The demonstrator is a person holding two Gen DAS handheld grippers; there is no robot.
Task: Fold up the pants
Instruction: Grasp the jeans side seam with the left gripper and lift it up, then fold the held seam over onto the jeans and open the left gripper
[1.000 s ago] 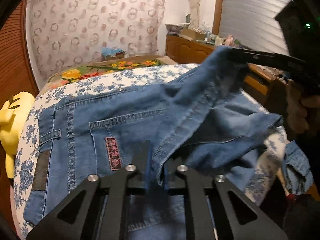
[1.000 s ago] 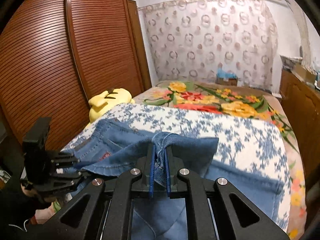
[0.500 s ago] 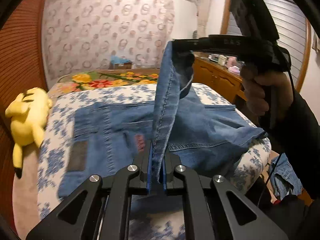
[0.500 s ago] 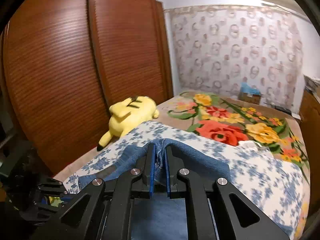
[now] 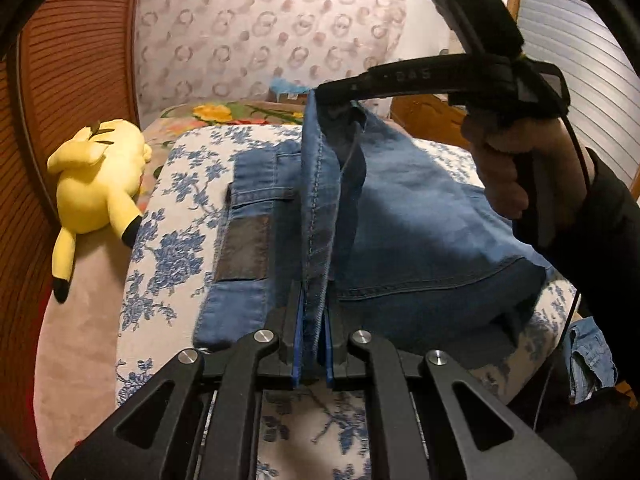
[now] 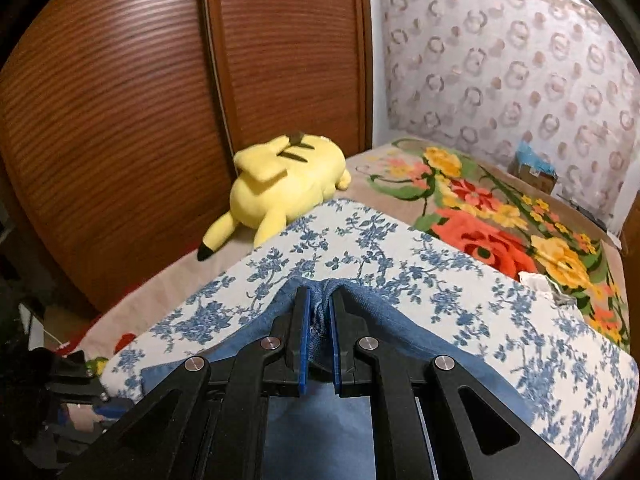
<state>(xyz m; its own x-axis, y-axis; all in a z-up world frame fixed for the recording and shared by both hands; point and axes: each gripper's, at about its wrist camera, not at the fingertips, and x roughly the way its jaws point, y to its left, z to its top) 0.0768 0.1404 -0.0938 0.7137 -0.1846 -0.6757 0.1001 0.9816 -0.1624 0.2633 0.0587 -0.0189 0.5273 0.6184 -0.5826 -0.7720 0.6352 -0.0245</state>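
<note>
Left tongs (image 5: 313, 344): clamped on a stitched edge of the blue denim pants (image 5: 420, 240), the cloth pinched between the blue pads.
Right tongs (image 6: 319, 332): clamped on a bunched fold of the same pants; in the left wrist view they show above and beyond the left tongs, held by a hand (image 5: 508, 168) in a dark sleeve.
Pants: a taut band of denim runs from the left tongs up to the right tongs; the rest lies spread under both tongs on the blue-flowered cloth (image 5: 172, 248).
Waist patch (image 5: 242, 250): dark label, just left of the raised band, flat on the pants.
Bed (image 6: 500, 216): ahead of both tongs, with a bright flower blanket.
Yellow plush toy (image 5: 96, 176): left of the left tongs, beside the flowered cloth, near the brown slatted wardrobe (image 6: 120, 100).
</note>
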